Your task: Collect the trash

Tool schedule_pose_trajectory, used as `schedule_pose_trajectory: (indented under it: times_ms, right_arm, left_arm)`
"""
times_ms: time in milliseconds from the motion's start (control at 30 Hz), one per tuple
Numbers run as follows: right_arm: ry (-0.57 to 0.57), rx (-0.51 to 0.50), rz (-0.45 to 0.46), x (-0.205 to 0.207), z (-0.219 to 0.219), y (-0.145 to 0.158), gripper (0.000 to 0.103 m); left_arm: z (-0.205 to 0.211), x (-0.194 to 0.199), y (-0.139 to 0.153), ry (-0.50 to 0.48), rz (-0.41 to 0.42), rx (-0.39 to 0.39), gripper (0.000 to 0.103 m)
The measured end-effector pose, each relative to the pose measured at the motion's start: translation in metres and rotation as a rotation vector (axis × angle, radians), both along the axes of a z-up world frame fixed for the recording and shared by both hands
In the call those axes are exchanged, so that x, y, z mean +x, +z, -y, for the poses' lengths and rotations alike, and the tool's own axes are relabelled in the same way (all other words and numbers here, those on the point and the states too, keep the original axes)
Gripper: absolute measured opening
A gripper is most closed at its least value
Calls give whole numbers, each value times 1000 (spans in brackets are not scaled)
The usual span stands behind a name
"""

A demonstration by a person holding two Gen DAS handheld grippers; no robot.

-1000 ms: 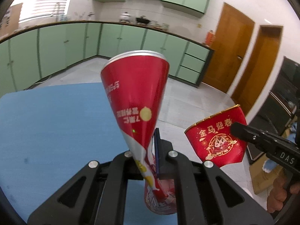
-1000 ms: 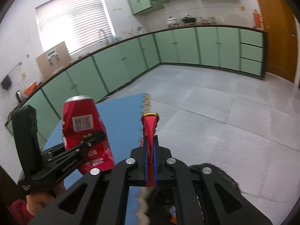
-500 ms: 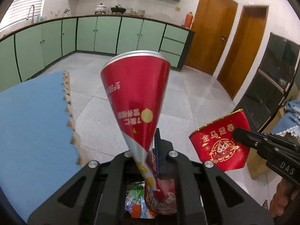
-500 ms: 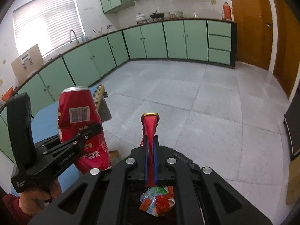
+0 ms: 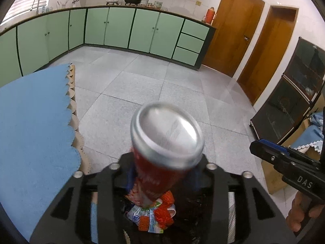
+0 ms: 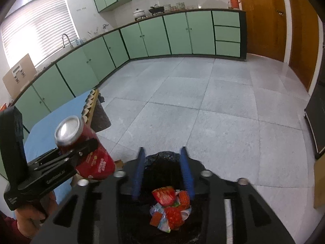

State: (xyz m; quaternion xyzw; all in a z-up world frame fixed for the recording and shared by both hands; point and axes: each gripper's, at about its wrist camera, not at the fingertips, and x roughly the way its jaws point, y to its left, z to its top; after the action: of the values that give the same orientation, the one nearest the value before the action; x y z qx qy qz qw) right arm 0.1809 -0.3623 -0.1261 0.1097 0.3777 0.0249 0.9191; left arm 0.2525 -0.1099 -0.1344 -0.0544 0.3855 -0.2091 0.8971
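While both grippers hang over the bin [image 6: 162, 156], the left gripper [image 5: 164, 174] has just spread, the can [image 5: 166, 140] loose between its fingers; the right gripper [image 6: 163, 170] has opened too, its wrapper [image 6: 164, 197] lying among the bin's trash.

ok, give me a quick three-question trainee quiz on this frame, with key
1. True or false: the right gripper holds something.
2. What lies below both grippers? A) blue mat B) black-lined bin C) cardboard box
3. What stands between the left gripper's fingers?
Key: 1 false, its jaws have just been opening, with nothing between them; a red packet lies in the bin. 2 B. 3 the red can; those jaws have just been opening too.
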Motion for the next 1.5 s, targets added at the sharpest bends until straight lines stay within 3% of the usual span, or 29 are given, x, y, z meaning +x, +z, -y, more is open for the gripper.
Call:
schedule_pose_trajectory:
  times_ms: [100, 133, 700, 967, 1500]
  right_arm:
    - [-17, -13, 13, 0, -1, 6, 66]
    - [-21, -15, 17, 1, 0, 8, 68]
    - [-71, -61, 68, -10, 3, 28, 82]
    - [-33, -72, 105, -25, -9, 49, 97]
    - [89, -71, 200, -80, -38, 109, 97]
  left_arm:
    - [-1, -1, 10, 8, 21, -15, 74]
    - [-2, -3, 12, 5, 27, -21, 79]
    - [-12, -23, 45, 10, 108, -1, 87]
    - [-25, -44, 71, 8, 136, 11, 89]
    - [-55, -109, 124, 81, 218, 20, 92]
